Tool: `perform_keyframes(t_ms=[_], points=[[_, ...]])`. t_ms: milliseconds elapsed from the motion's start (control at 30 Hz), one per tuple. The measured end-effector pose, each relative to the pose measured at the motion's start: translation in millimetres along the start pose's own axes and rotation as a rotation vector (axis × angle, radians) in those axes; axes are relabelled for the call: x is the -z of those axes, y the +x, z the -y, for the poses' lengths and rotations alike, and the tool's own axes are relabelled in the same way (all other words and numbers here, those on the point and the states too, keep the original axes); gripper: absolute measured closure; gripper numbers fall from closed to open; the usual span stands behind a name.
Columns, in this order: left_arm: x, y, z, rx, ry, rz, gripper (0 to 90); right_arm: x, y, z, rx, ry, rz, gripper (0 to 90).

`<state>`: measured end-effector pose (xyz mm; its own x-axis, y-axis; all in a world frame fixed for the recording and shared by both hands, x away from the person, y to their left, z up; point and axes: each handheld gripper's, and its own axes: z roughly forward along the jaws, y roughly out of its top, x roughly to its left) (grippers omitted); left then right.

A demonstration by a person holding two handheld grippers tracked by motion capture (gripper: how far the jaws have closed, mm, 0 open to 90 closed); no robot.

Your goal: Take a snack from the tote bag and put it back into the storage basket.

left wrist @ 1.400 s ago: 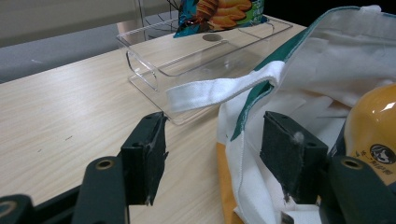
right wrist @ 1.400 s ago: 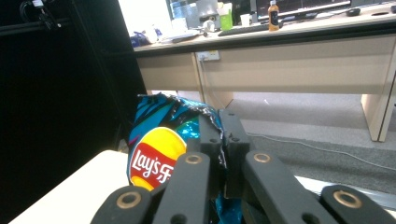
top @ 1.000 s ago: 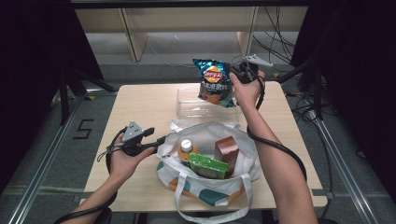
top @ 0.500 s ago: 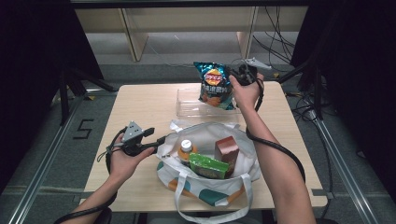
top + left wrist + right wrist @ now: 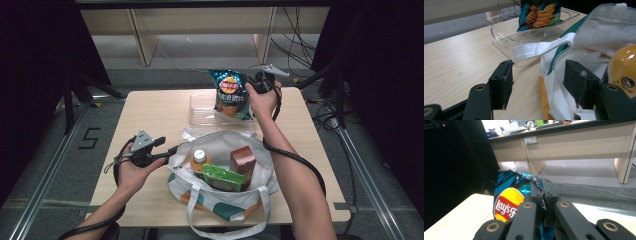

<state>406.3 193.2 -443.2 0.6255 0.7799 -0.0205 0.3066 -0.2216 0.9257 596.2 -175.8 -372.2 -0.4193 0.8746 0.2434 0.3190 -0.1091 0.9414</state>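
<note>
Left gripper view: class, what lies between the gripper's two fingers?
The tote bag's rim edge lies in the gap, with bare table behind it. The left gripper is open; in the left gripper view, neither finger visibly presses the fabric.

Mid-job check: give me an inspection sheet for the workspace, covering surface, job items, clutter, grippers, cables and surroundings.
Surface: wooden table, bare at its left.
Job items: chip bag upright, low end in the clear tray; tote bag open, holding an orange bottle, a green packet and a brown carton.
Clutter: nothing seen.
Grippers: right gripper shut on the chip bag's top; left gripper open, jaws on either side of the tote's rim.
Cables: gripper cable along the right forearm; loose cables on the floor beyond.
Surroundings: desks, black curtains.
</note>
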Motion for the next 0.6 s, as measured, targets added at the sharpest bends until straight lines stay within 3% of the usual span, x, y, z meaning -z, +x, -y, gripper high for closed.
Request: perform_keyframes(t_ms=[167,267,300,600], points=[[-0.1,0.0,0.1,0.001,0.001,0.0,39.5,-0.3,-2.8,2.7,0.003,0.014,0.007,89.5],[-0.2,-0.3,0.3,0.003,0.001,0.001,39.5,-1.1,-6.5,3.9,0.029,0.016,0.008,89.5],[-0.3,-0.4,0.3,0.003,0.001,0.001,39.5,-0.3,-5.1,4.6,0.004,0.024,0.016,89.5],[-1.1,-0.7,0.6,0.002,0.003,0.003,39.5,-0.7,-8.5,5.2,0.024,0.023,0.024,89.5]])
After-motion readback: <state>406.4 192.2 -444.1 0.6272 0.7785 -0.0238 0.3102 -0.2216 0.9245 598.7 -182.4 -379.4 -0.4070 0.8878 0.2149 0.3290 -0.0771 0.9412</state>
